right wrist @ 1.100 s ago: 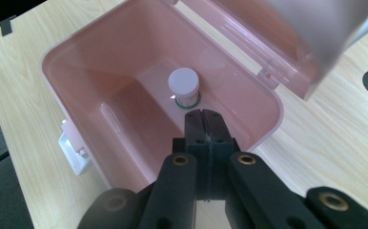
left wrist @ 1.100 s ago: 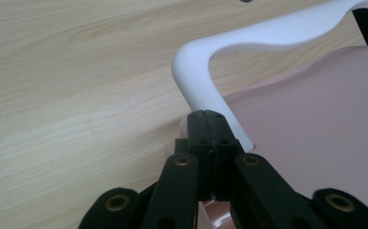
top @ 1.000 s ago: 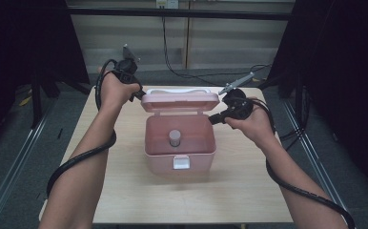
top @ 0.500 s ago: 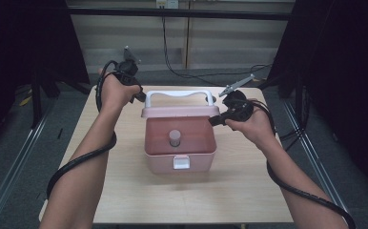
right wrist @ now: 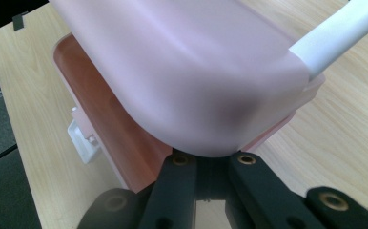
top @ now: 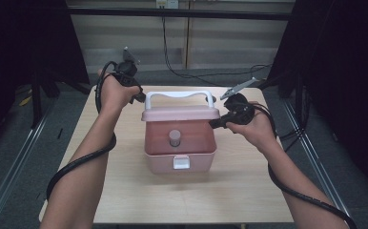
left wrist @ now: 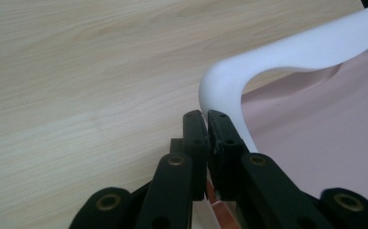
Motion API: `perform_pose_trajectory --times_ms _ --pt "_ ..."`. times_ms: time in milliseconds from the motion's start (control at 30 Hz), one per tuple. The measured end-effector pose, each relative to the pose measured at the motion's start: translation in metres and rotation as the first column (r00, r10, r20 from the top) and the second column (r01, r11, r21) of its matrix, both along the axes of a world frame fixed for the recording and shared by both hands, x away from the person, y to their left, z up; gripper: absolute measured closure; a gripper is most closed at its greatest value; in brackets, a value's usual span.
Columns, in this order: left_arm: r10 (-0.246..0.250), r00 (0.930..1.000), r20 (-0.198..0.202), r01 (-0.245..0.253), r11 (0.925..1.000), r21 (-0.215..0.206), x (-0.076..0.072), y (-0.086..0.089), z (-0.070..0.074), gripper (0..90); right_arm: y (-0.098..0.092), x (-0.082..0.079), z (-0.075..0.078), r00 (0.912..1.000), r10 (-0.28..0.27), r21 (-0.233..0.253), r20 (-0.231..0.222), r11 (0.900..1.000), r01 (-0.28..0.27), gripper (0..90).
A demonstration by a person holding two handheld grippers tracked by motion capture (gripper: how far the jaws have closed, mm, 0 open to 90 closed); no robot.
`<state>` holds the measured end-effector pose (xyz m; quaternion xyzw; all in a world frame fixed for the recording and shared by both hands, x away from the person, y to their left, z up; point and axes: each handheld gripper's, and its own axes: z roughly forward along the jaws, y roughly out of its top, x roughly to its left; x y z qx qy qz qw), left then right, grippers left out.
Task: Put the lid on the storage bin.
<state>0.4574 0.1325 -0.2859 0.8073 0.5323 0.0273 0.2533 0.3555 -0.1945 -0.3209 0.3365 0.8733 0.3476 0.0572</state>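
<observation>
While the pink box sits mid-worktop, its lid half-raised, the left tool rests pinched together beside the white handle; the right tool meets the lid's right corner, its grip hidden.

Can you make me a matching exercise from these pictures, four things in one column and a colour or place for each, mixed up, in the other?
Things:
1. handle
2. lid
3. small cylinder
4. latch

Descriptions:
A. grey, standing inside the box
B. white, arched over the lid
C. white, on the box's front wall nearest the person
D. pale pink, half raised over the open box, with the left gripper and the right gripper at its two ends

Pairs: 1-B, 2-D, 3-A, 4-C
</observation>
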Motion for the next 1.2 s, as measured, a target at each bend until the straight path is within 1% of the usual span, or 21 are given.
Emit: perform_pose_trajectory --times_ms 100,200,267,333,400,467,567,767,833,867,933,1000,1033,1167,1200 --pt "0.012 0.9999 0.008 -0.012 0.9999 0.000 -0.001 0.000 0.000 82.5 0.000 -0.002 -0.001 1.0000 0.006 0.004 0.001 1.000 -0.006 90.0" --pt "0.006 0.9998 0.020 -0.006 1.0000 0.007 -0.001 0.001 -0.001 79.2 0.000 -0.004 -0.001 1.0000 0.007 0.009 -0.001 1.000 -0.007 90.0" --pt "0.007 0.9997 0.024 -0.007 1.0000 0.006 -0.001 0.002 -0.002 78.6 0.000 -0.005 -0.002 1.0000 0.007 0.002 0.001 1.000 -0.007 90.0" --pt "0.019 0.9993 0.031 -0.019 0.9998 0.002 -0.001 0.003 -0.002 75.3 0.000 -0.006 -0.003 0.9999 0.015 0.003 0.000 1.000 -0.015 90.0" --pt "0.035 0.9991 0.022 -0.035 0.9994 0.002 -0.001 0.004 -0.003 73.9 0.000 -0.006 -0.005 0.9999 0.015 0.007 0.000 1.000 -0.015 90.0" --pt "0.042 0.9987 0.029 -0.042 0.9991 0.005 -0.001 0.006 -0.004 67.8 -0.001 -0.007 -0.006 0.9998 0.018 0.011 -0.002 1.000 -0.018 90.0" --pt "0.060 0.9979 0.026 -0.060 0.9982 0.005 -0.001 0.007 -0.006 63.4 0.000 -0.009 -0.008 0.9998 0.022 0.013 -0.004 1.000 -0.022 90.0" --pt "0.073 0.9970 0.023 -0.074 0.9972 0.009 -0.001 0.010 -0.012 59.4 -0.001 -0.011 -0.011 0.9996 0.026 0.013 -0.010 1.000 -0.026 90.0" --pt "0.087 0.9960 0.022 -0.087 0.9961 0.010 0.000 0.012 -0.014 54.9 -0.001 -0.011 -0.012 0.9995 0.030 0.015 -0.009 0.999 -0.030 90.0" --pt "0.084 0.9961 0.024 -0.085 0.9963 0.015 0.000 0.013 -0.015 52.6 -0.001 -0.012 -0.013 0.9995 0.029 0.015 -0.011 0.999 -0.029 90.0" --pt "0.095 0.9949 0.033 -0.096 0.9953 0.012 0.001 0.014 -0.016 47.6 -0.001 -0.013 -0.014 0.9994 0.034 0.016 -0.011 0.999 -0.034 90.0" --pt "0.103 0.9941 0.033 -0.104 0.9946 0.008 0.001 0.015 -0.018 45.9 -0.001 -0.014 -0.014 0.9994 0.034 0.009 -0.008 0.999 -0.034 90.0" --pt "0.106 0.9938 0.034 -0.106 0.9943 0.007 0.001 0.016 -0.019 44.0 -0.001 -0.014 -0.015 0.9993 0.034 0.016 -0.013 0.999 -0.034 90.0" --pt "0.114 0.9924 0.045 -0.114 0.9934 0.002 0.001 0.019 -0.023 35.2 -0.001 -0.016 -0.017 0.9991 0.040 0.011 -0.014 0.999 -0.040 90.0" --pt "0.115 0.9922 0.050 -0.115 0.9934 0.001 0.001 0.019 -0.023 34.3 -0.001 -0.016 -0.017 0.9991 0.041 0.011 -0.015 0.999 -0.041 90.0"
